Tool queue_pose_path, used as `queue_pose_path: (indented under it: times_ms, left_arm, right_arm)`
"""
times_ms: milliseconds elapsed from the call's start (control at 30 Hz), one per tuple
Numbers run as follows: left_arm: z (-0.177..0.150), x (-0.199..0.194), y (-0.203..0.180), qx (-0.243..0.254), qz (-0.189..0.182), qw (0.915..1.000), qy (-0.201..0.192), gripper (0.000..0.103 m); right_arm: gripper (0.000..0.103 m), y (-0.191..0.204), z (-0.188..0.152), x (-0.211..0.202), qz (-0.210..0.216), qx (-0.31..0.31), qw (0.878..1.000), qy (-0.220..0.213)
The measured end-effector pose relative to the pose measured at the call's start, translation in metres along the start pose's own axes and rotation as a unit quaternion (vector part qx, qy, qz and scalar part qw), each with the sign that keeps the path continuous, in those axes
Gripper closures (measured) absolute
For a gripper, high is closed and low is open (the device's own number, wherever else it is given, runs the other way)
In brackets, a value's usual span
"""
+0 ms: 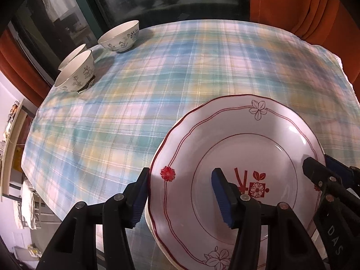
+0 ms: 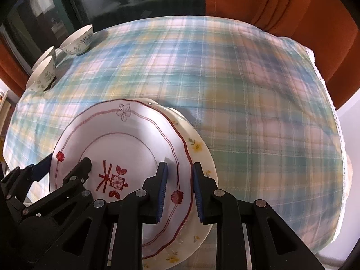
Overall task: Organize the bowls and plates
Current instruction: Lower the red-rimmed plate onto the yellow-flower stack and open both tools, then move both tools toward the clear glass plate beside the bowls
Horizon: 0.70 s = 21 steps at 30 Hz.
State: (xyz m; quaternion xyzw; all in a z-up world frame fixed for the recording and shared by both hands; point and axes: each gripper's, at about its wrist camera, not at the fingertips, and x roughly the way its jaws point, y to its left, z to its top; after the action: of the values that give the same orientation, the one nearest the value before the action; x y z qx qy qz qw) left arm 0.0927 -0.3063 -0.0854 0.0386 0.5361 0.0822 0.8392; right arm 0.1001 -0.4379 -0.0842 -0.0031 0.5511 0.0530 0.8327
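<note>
two plates sit stacked on the plaid tablecloth (image 2: 247, 90): a red-trimmed plate (image 2: 126, 139) on a yellow-flowered plate (image 2: 200, 150). the left gripper (image 1: 180, 193) straddles the red plate's left rim, fingers apart, not pressing. the right gripper (image 2: 178, 189) is clamped on its right rim. three floral bowls (image 1: 119, 37) stand far left.

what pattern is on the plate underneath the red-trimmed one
Small yellow flowers on the cream lower plate; the right wrist view shows it best, beneath the red-trimmed white plate.
</note>
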Motion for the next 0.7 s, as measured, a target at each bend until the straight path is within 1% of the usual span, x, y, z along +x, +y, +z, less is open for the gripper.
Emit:
queue_pose_path:
  times_ms: [67,133,167,300,333,367,400,467,533,600,667,700]
  left_arm:
    - [-0.001,0.0,-0.001,0.0,0.001,1.0,-0.002,0.046]
    - [-0.001,0.0,-0.001,0.004,-0.004,1.0,-0.002,0.039]
    - [-0.002,0.0,-0.002,0.009,-0.011,0.9999,0.0,0.033]
    - [-0.003,0.0,-0.002,0.016,-0.018,0.9997,0.004,0.028]
    - [-0.003,0.001,-0.001,0.014,-0.022,0.9996,0.007,0.028]
    - [-0.004,0.001,0.001,0.013,-0.025,0.9996,0.009,0.028]
    - [-0.004,0.002,0.003,0.01,-0.03,0.9994,0.013,0.028]
    - [-0.004,0.003,0.008,0.004,-0.043,0.9989,0.019,0.025]
    - [-0.005,0.001,0.011,0.005,-0.049,0.9987,0.015,0.022]
    - [-0.005,0.001,0.015,0.009,-0.06,0.9981,0.011,0.019]
    - [-0.004,0.0,0.019,0.014,-0.076,0.9969,0.011,0.018]
    - [-0.003,-0.001,0.021,0.019,-0.083,0.9963,0.01,0.016]
  right_arm:
    - [0.077,0.001,-0.001,0.0,-0.002,-0.003,1.0,-0.002]
    - [0.075,0.002,-0.002,0.0,-0.006,-0.009,1.0,-0.003]
    - [0.075,0.004,-0.003,0.0,-0.012,-0.013,1.0,-0.005]
    - [0.069,0.004,-0.004,0.0,-0.018,-0.014,1.0,-0.004]
    - [0.067,0.003,-0.004,0.0,-0.017,-0.011,1.0,-0.004]
    - [0.06,0.002,-0.005,0.0,-0.019,-0.008,1.0,-0.004]
    - [0.056,0.0,-0.005,0.0,-0.024,-0.002,1.0,-0.001]
    - [0.043,-0.004,-0.005,0.001,-0.026,0.01,1.0,0.002]
    - [0.039,-0.006,-0.005,0.0,-0.027,0.022,0.999,0.003]
    - [0.037,-0.006,-0.005,-0.003,-0.032,0.028,0.999,-0.002]
    - [0.03,-0.004,-0.004,-0.006,-0.034,0.034,0.999,-0.008]
    - [0.029,-0.001,-0.003,-0.008,-0.034,0.038,0.999,-0.012]
